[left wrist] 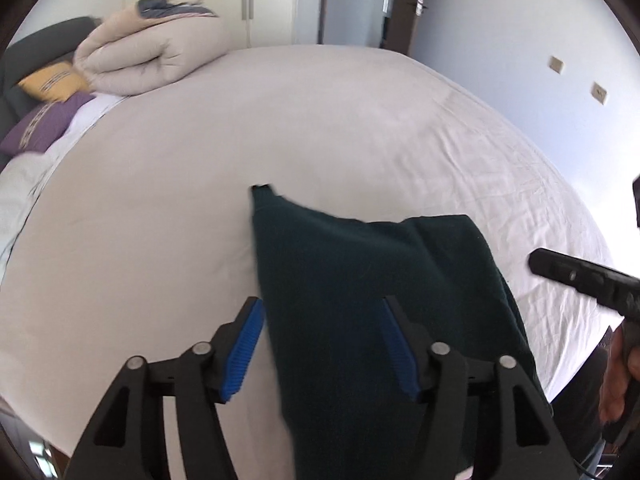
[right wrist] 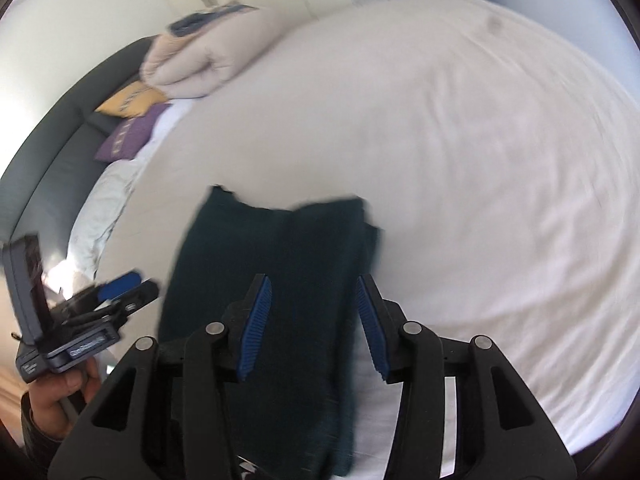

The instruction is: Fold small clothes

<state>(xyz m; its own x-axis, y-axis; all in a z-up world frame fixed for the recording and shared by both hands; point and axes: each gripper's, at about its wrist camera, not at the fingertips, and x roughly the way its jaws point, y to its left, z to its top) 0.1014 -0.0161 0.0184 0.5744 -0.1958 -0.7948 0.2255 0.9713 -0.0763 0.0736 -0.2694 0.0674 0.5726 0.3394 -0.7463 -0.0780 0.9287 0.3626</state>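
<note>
So both claws are open and gripping nothing: the left claw (left wrist: 322, 344) hangs over the near left edge of the dark green garment (left wrist: 372, 292), the right claw (right wrist: 314, 320) over its right side. It lies folded on the bed (left wrist: 320, 120), probably so they can let go.

the dark green garment (left wrist: 360, 300) is matt, slightly fuzzy cloth. the bed sheet (left wrist: 280, 140) under it is pale woven cloth, smooth at the far left and finely creased at the right. the left gripper (left wrist: 322, 344) is matt black plastic with ribbed blue pads (left wrist: 244, 348) and dull metal pins. the far rolled duvet (left wrist: 152, 56) looks soft and padded.
</note>
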